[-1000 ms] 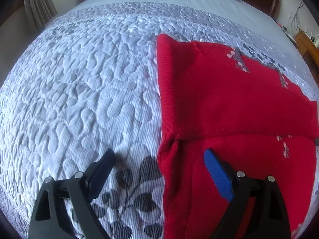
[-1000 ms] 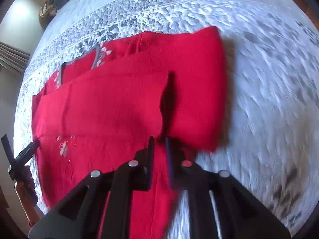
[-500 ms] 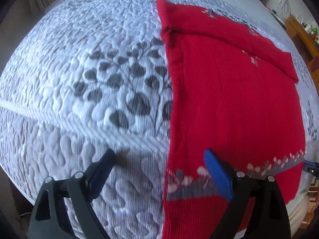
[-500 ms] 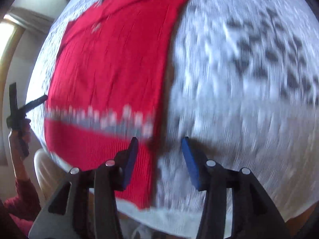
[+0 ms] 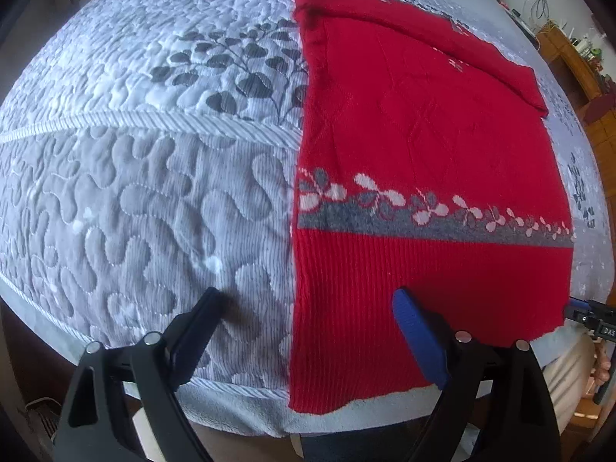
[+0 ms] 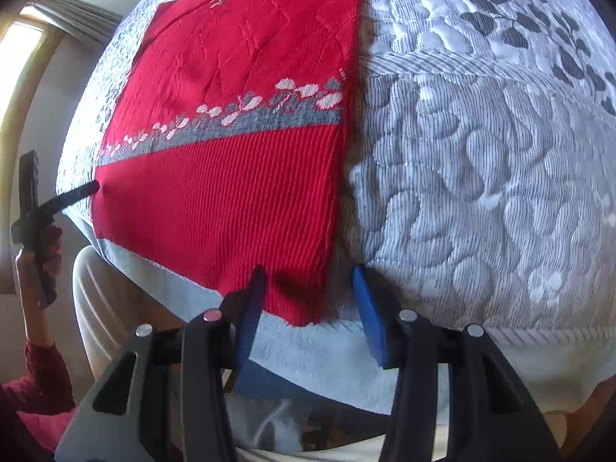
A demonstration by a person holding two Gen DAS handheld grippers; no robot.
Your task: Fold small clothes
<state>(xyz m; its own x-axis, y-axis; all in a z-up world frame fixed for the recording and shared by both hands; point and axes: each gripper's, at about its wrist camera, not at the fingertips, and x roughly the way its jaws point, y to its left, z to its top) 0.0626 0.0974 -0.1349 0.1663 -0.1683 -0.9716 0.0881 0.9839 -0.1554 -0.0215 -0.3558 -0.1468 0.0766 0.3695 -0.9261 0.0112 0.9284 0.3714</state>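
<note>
A red knit sweater [image 5: 423,123] with a grey band and white flowers lies flat on the quilted bedspread [image 5: 154,200], its sleeves folded in at the far end. Its ribbed hem [image 6: 215,208] reaches the bed's near edge. My left gripper [image 5: 306,304] hovers open over the hem's left corner, with the sweater's edge between its fingers. My right gripper [image 6: 308,281] stands open over the hem's right corner, its pads apart from the cloth. In the right wrist view the left gripper [image 6: 77,194] shows at the hem's other corner, held by a hand [image 6: 46,246].
The bed's near edge [image 6: 346,346] drops off just below the hem. Wooden furniture [image 5: 573,65] stands at the far right. A curtain and bright window [image 6: 23,50] are at the left. Bare quilt [image 6: 481,154] spreads on both sides of the sweater.
Both grippers have travelled from the folded sleeves down to the hem at the bed's near edge. The right gripper, shut a second ago, has opened.
</note>
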